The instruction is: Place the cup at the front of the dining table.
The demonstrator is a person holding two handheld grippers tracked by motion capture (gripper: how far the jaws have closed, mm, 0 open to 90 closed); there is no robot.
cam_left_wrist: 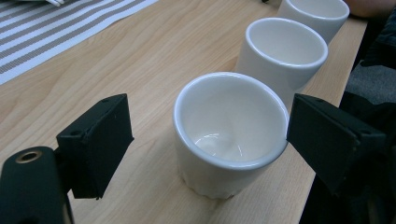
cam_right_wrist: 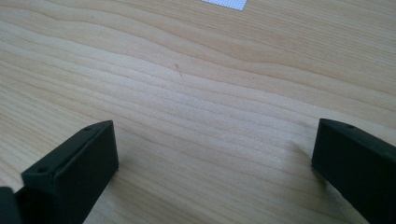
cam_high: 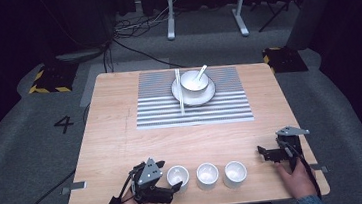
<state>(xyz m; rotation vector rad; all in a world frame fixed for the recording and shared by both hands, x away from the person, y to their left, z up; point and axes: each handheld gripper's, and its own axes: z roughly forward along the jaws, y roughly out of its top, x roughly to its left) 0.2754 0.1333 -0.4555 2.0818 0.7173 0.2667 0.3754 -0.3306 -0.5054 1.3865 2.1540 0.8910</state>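
Three white cups stand in a row near the table's front edge: left cup, middle cup, right cup. My left gripper is open with its jaws on either side of the left cup. One jaw touches the cup's rim and the other stands apart from it. Behind that cup are the middle cup and the far cup. My right gripper is open over bare wood at the front right, with nothing between its jaws.
A grey-striped placemat lies at the far middle of the wooden table. On it are a white plate, a bowl with a spoon, and chopsticks. Bare wood lies between mat and cups.
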